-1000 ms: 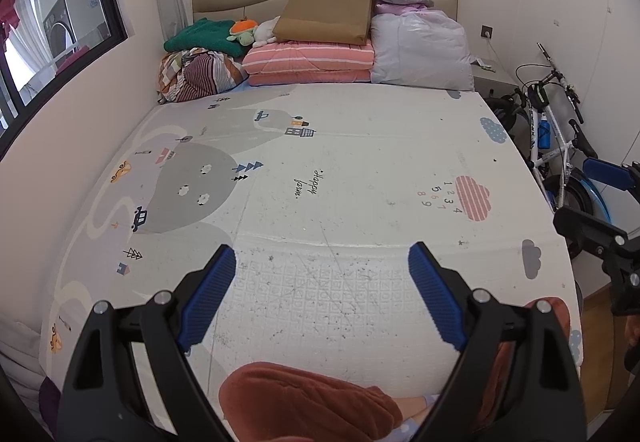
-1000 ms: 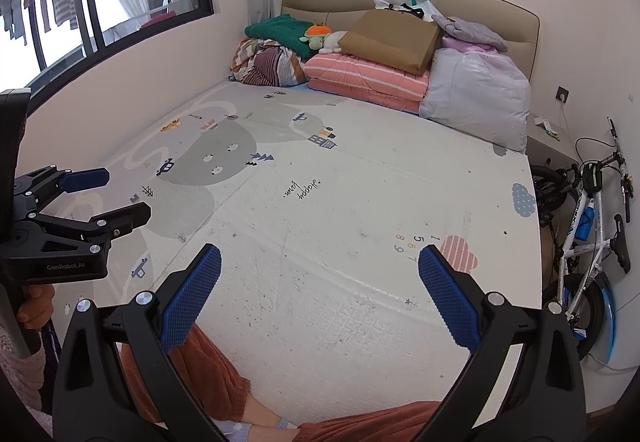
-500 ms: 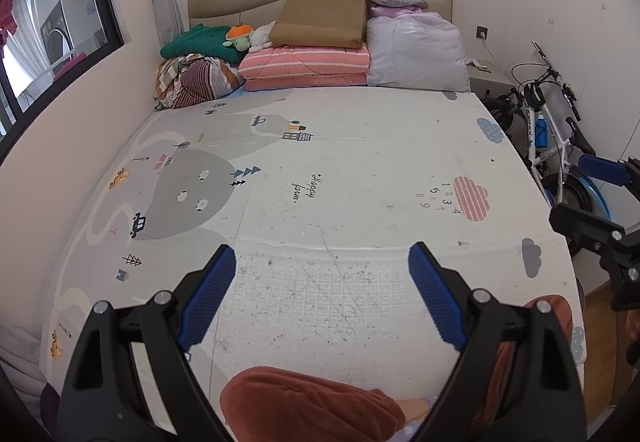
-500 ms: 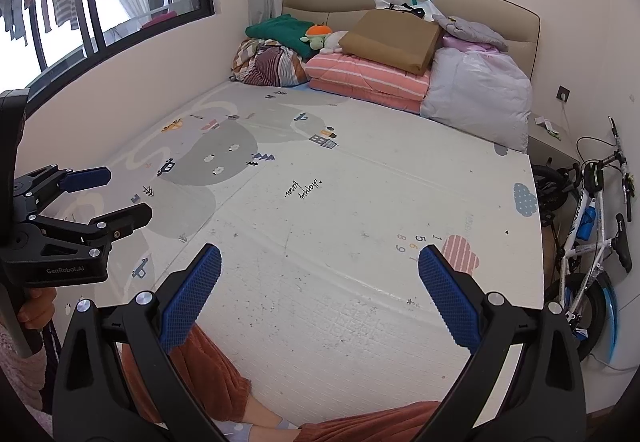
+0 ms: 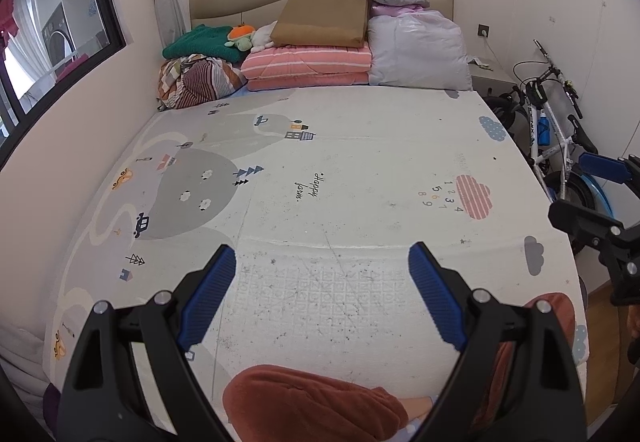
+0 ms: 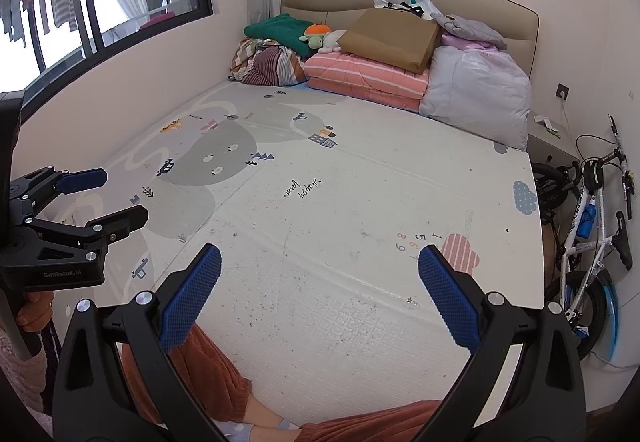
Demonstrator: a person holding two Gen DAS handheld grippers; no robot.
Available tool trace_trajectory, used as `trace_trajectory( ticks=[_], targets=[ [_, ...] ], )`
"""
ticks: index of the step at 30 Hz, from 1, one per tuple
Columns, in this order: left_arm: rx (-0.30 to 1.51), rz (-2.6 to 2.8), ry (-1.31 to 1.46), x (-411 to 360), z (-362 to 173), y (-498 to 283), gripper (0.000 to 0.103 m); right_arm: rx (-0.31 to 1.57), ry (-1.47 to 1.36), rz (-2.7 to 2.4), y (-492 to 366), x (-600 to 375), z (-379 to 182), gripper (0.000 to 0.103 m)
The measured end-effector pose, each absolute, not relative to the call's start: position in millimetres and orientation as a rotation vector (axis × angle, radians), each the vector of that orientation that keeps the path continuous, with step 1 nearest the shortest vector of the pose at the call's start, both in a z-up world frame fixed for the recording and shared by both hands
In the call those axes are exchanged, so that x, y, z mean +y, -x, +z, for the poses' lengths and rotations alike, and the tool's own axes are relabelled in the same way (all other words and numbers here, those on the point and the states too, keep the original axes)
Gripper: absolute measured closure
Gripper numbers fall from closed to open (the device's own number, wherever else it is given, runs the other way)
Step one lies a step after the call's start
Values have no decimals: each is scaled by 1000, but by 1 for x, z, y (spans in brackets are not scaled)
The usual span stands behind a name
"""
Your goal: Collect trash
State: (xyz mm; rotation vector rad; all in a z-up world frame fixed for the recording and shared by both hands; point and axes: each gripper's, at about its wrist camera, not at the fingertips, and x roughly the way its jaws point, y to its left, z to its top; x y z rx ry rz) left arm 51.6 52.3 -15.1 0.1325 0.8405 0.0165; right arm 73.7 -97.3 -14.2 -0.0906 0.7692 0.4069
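Here, mat (image 5: 360,145) bare between spread left gripper (image 5: 322,262) pads.

Embossed, seemingly foam play mat (image 5: 360,169)

I see a bed (image 5: 460,145) covered by a play mat (image 5: 360,169) printed with clouds, cars and numbers. At the top of the frame, against the headboard, lie a striped bundle (image 5: 200,81), a pink quilt (image 5: 308,67) and a grey pillow (image 5: 416,49).
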Motion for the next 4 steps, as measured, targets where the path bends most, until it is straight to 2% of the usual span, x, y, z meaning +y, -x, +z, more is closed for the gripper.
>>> trace_trajectory(
  ticks=[4],
  targets=[
    [839,9,-126,53,-15,-50,15,766,91,405,-73,-97,-14,7]
  ],
)
